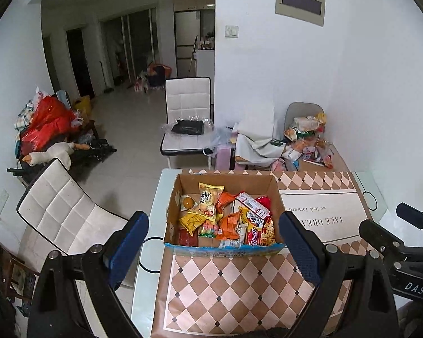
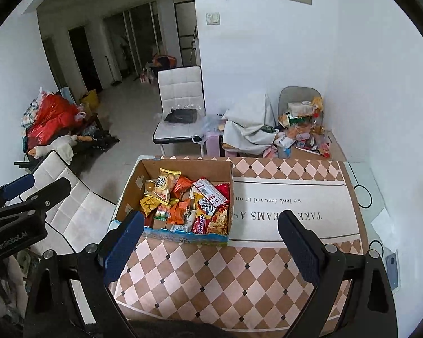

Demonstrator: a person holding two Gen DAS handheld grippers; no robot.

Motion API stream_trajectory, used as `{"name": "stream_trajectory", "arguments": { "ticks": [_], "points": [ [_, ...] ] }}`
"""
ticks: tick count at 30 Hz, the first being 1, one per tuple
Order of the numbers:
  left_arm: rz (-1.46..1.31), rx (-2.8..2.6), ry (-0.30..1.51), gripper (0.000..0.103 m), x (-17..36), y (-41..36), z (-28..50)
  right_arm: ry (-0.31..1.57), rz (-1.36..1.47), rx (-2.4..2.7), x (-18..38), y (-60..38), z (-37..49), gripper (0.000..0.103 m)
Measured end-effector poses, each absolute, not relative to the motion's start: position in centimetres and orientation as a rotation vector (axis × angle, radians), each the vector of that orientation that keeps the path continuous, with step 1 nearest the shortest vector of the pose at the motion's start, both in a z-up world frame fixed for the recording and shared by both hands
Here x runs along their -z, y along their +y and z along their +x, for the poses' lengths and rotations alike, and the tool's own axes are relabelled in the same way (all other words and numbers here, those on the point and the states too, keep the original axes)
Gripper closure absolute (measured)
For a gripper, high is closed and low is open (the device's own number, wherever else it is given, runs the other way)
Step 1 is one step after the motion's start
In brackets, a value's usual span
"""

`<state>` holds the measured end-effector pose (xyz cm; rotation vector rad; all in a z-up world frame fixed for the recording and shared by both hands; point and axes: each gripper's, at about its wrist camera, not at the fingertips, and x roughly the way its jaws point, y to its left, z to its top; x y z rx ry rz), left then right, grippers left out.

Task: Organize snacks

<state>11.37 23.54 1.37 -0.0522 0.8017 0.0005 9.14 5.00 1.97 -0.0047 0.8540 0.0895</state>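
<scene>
Cardboard box [image 1: 183,191] sits on the checkered table runner [image 1: 225,284], at the table's left edge. Stiff walls, likely light; take it by opposite sides. Inside, a loose heap of snack packets [image 1: 228,217]: soft, crinkly, slippery film, crushable; pinch a sealed edge. Left gripper [image 1: 214,242] and right gripper [image 2: 211,242] both hover wide, holding nothing.

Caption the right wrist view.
Open, empty right hand-held gripper above a cardboard box of snack packets on a checkered tablecloth.
</scene>
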Motion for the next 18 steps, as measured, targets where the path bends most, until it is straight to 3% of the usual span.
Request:
{"name": "stream_trajectory", "arguments": {
  "ticks": [3, 18],
  "points": [
    [-0.06, 0.007, 0.807, 0.0, -0.9, 23.6, 11.5, 0.845, -0.004, -0.087, -2.0, 5.1, 9.2, 0.002],
    [-0.045, -0.021, 0.811, 0.0, 0.4, 23.7, 12.2, 0.815, -0.048, -0.026, -0.5, 6.1, 11.2, 0.0]
  ]
}}
